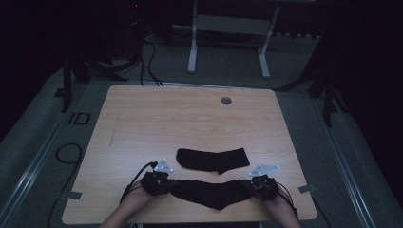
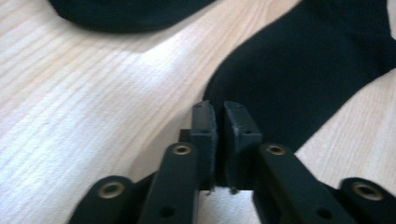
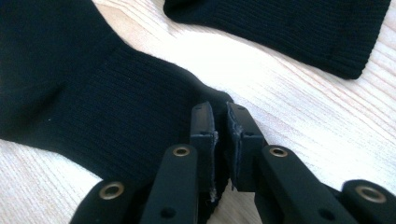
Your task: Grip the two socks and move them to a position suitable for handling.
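Two black socks lie on the wooden table. The far sock lies flat and free, and its edge appears at the top of the left gripper view and the right gripper view. The near sock stretches sideways close to the front edge. My left gripper is shut on its left end, with the jaws pinched together on the fabric's rim. My right gripper is shut on its right end, the cloth caught between the narrow jaws.
A round cable hole sits near the table's far edge. Beyond the table stands a white desk frame on grey carpet. Cables loop on the floor to the left. The person's hands rest at the front edge.
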`<state>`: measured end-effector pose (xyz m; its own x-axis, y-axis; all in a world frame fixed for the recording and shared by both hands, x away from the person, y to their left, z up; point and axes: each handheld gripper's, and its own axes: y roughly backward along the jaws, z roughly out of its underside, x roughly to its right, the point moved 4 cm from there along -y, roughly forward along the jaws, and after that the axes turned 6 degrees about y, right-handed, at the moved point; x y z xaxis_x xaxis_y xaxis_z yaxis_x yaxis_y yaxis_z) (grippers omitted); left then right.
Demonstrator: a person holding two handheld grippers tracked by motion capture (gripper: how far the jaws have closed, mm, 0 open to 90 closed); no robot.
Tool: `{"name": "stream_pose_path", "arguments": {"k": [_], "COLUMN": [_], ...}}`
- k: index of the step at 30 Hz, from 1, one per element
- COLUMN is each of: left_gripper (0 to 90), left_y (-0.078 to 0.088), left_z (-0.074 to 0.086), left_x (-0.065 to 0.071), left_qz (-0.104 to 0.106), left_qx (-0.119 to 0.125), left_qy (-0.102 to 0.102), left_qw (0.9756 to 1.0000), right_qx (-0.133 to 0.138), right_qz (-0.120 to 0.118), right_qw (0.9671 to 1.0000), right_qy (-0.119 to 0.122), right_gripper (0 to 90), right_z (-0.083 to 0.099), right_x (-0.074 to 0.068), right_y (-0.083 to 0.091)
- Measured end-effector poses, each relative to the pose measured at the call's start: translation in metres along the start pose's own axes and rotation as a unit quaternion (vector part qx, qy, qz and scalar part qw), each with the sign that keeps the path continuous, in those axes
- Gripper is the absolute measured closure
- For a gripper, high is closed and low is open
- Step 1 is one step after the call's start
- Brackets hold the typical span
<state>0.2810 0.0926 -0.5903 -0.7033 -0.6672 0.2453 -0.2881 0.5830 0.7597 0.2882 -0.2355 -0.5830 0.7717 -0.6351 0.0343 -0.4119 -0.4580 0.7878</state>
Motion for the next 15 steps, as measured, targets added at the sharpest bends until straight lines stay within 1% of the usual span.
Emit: {"name": "stream_pose_path", "arguments": {"k": [2,3,4,5,7,8,11,15], "left_gripper": [86.2,86.5,86.6,86.6,86.7,86.8,86.8,86.8], "left_y": [0.0,0.001,0.002,0.004,0.009,0.012,0.022,0.035], "left_z": [0.0,0.0,-0.001,-0.001,-0.004,-0.007,-0.015,-0.029], "left_x": [0.001,0.001,0.0,0.0,0.0,-0.001,-0.002,-0.004], "left_qz": [0.002,0.007,0.011,0.015,0.016,0.017,0.018,0.009], "left_qx": [0.001,0.002,0.002,0.005,0.015,0.02,0.034,0.051], "left_qy": [0.003,0.008,0.008,0.01,0.013,0.016,0.017,0.012], "left_qw": [1.0,0.9999,0.9999,0.9998,0.9997,0.9995,0.9991,0.9986], "right_qx": [0.002,0.006,0.01,0.013,0.025,0.033,0.053,0.075], "right_qz": [0.0,0.0,-0.001,-0.003,-0.002,-0.005,-0.004,0.001], "right_qw": [1.0,0.9999,0.9998,0.9998,0.9995,0.9992,0.9984,0.997], "right_qy": [-0.007,-0.009,-0.015,-0.016,-0.019,-0.023,-0.022,-0.019], "right_gripper": [83.6,83.8,84.2,84.3,84.4,84.3,84.4,84.4], "right_z": [0.0,-0.001,-0.001,-0.002,-0.006,-0.009,-0.017,-0.031], "right_x": [0.0,0.001,0.001,0.002,0.004,0.004,0.007,0.013], "right_y": [0.0,0.001,0.002,0.004,0.009,0.013,0.024,0.037]}}
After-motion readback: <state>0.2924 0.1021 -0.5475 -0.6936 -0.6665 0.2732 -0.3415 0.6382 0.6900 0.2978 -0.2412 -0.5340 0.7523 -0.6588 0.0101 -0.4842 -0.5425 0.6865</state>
